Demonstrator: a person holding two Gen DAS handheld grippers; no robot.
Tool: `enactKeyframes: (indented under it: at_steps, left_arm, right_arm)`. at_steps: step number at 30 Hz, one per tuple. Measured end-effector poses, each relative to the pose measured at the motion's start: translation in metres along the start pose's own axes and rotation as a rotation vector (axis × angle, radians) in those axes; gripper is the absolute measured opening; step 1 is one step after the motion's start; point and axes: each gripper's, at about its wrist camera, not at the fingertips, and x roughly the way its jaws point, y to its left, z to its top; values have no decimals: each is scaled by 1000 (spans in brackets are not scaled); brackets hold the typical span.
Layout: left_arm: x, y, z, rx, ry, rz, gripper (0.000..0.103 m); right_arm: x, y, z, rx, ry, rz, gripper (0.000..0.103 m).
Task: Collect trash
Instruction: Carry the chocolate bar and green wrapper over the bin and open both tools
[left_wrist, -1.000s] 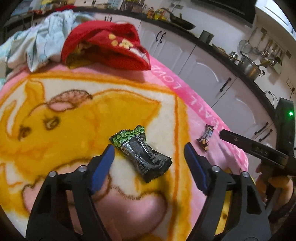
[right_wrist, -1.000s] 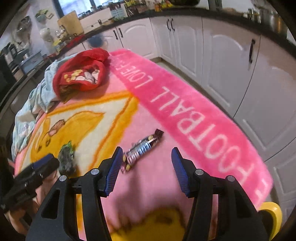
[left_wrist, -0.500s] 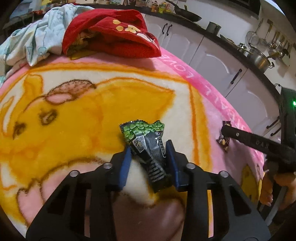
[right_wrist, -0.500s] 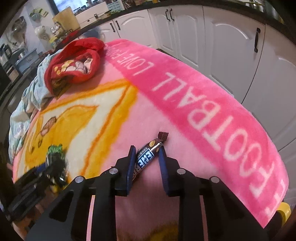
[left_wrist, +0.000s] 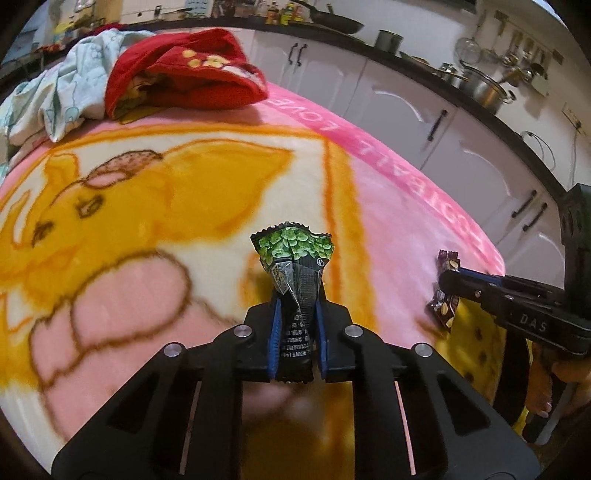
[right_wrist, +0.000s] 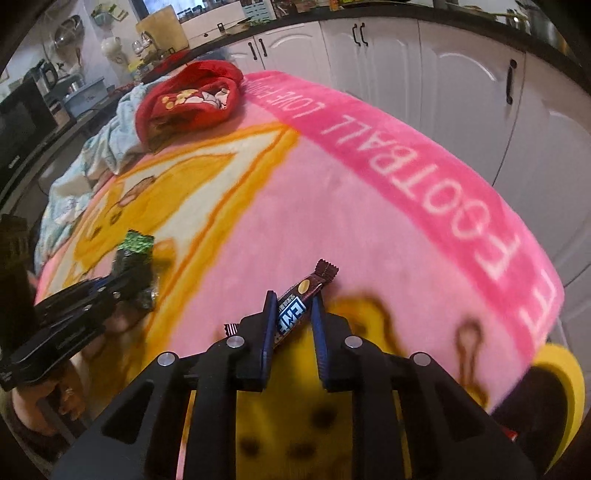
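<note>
Between the left gripper's fingers: the left gripper (left_wrist: 295, 314) has just squeezed shut on a black snack bag (left_wrist: 295, 291). The blue pads press its two sides.
Snack bag: it stands up between the pads. Its green top fans out above the fingertips. Its bottom edge hangs down behind them. The right wrist view shows it too, at the left, pinched in the black fingers.
Right gripper: the right gripper (right_wrist: 293, 314) has just squeezed shut as well. It pinches a brown candy bar wrapper (right_wrist: 301, 304).
Candy wrapper: it lies slanted between the blue pads. One crimped end pokes up past the right pad. The other end sticks out low by the left finger. Blue and white letters show in the middle. In the left wrist view it is at the right, held in the other tool's tip.
Blanket: a fuzzy pink blanket (right_wrist: 332, 206) lies under both tools. It has a yellow cartoon picture and a dark pink stripe with white letters.
Far end of blanket: a red cloth (left_wrist: 184, 74) lies in a heap. A pale blue cloth (left_wrist: 62, 92) is bunched right beside it.
Behind: white cupboards (left_wrist: 399, 107) with dark handles. Pots sit on the dark counter above them.
Hands: a hand (right_wrist: 40, 398) holds the left tool from below.
</note>
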Motion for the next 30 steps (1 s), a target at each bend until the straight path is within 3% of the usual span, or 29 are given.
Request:
enactKeyframes:
  at_steps: [14,30]
  left_arm:
    - [-34,-71,-13,107,-60,-95,9]
    - [-44,-164,-20,256,-83,-221,9]
  right_arm:
    - [-92,-26,-40,13,-111,-3,18]
    - [-176,-87,-88,115,-254,-101,18]
